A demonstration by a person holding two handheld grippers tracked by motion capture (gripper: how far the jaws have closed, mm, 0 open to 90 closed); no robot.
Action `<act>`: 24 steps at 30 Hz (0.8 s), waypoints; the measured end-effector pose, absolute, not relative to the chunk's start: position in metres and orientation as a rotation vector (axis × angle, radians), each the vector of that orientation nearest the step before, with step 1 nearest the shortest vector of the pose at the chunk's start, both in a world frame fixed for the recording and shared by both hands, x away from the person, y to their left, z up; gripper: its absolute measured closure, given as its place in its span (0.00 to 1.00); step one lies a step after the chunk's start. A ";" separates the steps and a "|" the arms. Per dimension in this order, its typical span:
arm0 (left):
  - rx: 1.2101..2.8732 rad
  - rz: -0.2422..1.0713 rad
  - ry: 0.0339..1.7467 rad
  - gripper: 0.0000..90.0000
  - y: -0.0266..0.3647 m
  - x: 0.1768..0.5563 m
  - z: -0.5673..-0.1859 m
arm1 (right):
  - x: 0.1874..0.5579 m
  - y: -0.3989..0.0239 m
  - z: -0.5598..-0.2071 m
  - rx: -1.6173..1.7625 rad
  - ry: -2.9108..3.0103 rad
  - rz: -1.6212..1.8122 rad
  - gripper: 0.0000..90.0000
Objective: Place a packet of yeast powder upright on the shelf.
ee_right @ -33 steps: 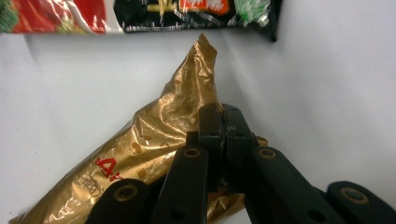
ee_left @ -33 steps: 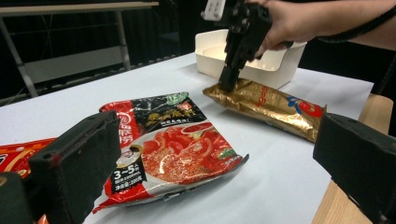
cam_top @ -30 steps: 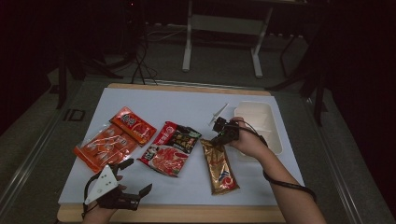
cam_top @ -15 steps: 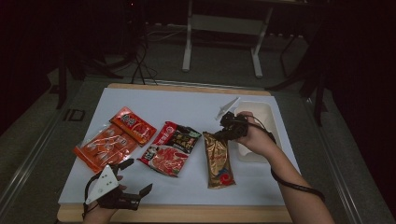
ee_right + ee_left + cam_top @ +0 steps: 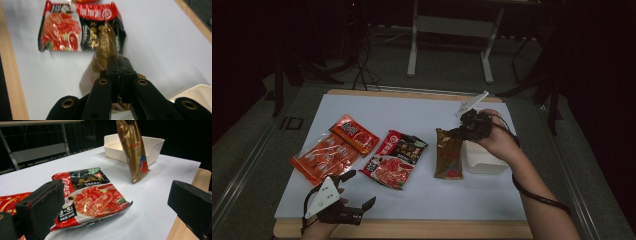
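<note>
The room around me is dark, with metal stands on the floor behind, and my desk (image 5: 412, 117) is a wooden board under a white sheet. From above, my right tool (image 5: 462, 131) sits over the right part of the sheet, just in front of the white tray (image 5: 484, 161), and the brown packet (image 5: 448, 154) hangs from it by its top edge, its length pointing down toward me. My right tool's own camera settles the grip: the two black jaws are pressed together on the crinkled top of the brown packet (image 5: 105, 50), a pinch too small to read from above. Under it lies the red and black soup packet (image 5: 80, 27), flat on the sheet.

My left tool (image 5: 357, 192) rests at the near edge of the desk, jaws spread wide with nothing between them. Its camera looks low across the sheet and shows that the brown packet (image 5: 133, 152) is lifted, its bottom corner clear of the sheet, with the tray (image 5: 155, 145) behind it. The same low view has the soup packet (image 5: 92, 195) close in front of the jaws, one corner curling up.

The overhead view alone takes in the two orange packets (image 5: 332, 150), overlapping at the left of the sheet, just beside the soup packet (image 5: 394, 157).
</note>
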State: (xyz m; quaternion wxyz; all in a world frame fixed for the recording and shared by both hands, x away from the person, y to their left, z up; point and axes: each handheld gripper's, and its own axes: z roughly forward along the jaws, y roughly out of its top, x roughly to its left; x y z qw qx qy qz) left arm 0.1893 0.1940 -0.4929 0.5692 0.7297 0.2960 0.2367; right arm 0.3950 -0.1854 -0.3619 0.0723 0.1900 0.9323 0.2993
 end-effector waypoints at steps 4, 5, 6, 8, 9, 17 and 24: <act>1.714 0.553 0.701 0.02 0.194 0.190 -0.494 | 0.398 -0.191 -0.349 0.581 2.761 0.923 0.99; 1.713 0.553 0.701 0.02 0.194 0.190 -0.494 | 0.398 -0.192 -0.344 0.587 2.744 0.937 0.99; 1.711 0.552 0.702 0.02 0.194 0.190 -0.494 | 0.399 -0.193 -0.341 0.584 2.743 0.941 0.99; 1.712 0.552 0.701 0.02 0.194 0.190 -0.494 | 0.400 -0.194 -0.332 0.585 2.718 0.940 0.99; 1.713 0.551 0.701 0.02 0.194 0.190 -0.494 | 0.400 -0.195 -0.329 0.587 2.710 0.935 0.99; 1.695 0.543 0.707 0.02 0.196 0.190 -0.493 | 0.409 -0.204 -0.301 0.629 2.632 0.941 0.99; 1.693 0.543 0.709 0.02 0.197 0.189 -0.493 | 0.418 -0.217 -0.286 0.641 2.576 0.927 0.99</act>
